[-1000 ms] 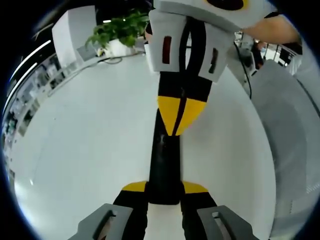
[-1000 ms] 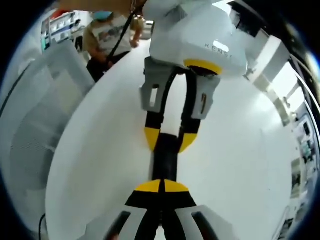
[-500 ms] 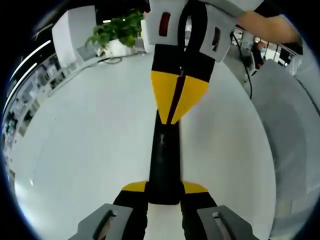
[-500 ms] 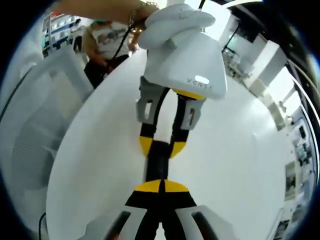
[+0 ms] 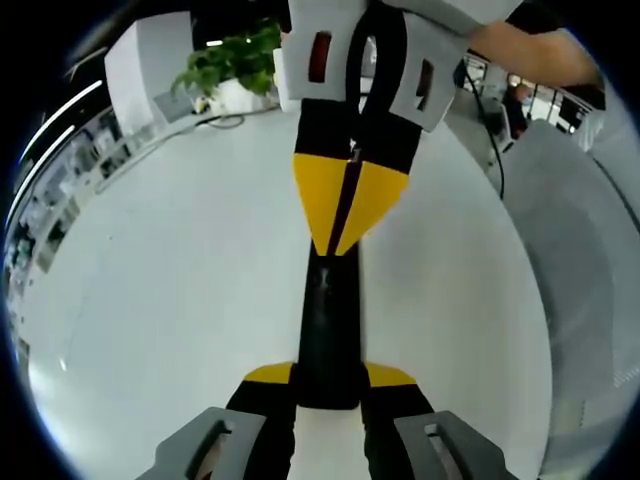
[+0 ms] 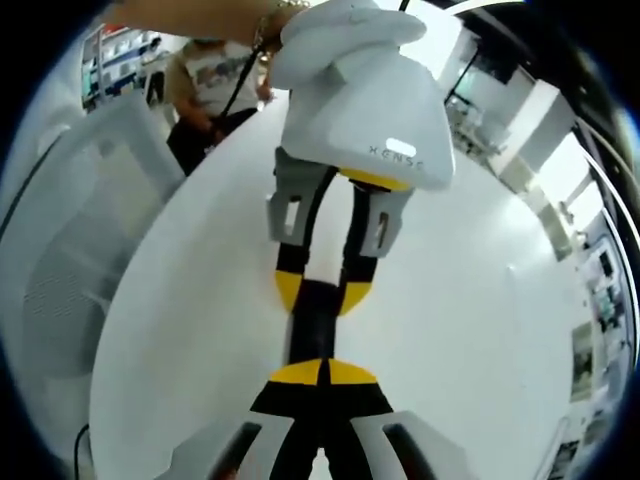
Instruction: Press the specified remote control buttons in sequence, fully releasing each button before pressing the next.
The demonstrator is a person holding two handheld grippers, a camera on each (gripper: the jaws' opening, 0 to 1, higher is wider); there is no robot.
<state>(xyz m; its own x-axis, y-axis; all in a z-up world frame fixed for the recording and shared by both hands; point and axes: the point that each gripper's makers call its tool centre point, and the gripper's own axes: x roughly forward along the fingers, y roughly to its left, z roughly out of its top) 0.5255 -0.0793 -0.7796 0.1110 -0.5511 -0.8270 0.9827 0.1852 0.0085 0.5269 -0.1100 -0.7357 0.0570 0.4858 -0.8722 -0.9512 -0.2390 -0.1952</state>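
Observation:
A long black remote control (image 5: 328, 320) lies lengthwise over the white table (image 5: 150, 300). My left gripper (image 5: 330, 372) is shut on its near end, one yellow-tipped jaw on each side. From the top of the left gripper view my right gripper (image 5: 338, 245) comes down shut, its yellow tip on the remote's far part. In the right gripper view the right gripper (image 6: 325, 370) stays shut over the remote (image 6: 316, 330). Beyond it, the left gripper (image 6: 322, 292) clamps the remote's other end. The buttons are too dark to make out.
A potted plant (image 5: 235, 60) stands at the table's far edge. White mesh chairs (image 6: 70, 260) flank the table (image 6: 480, 330), with a cable (image 5: 490, 130) running nearby. A person (image 6: 215, 75) stands beyond the table's end.
The right gripper's tip has slid a little along the remote, away from the left gripper's jaws, and now sits slightly left. The left gripper keeps its hold.

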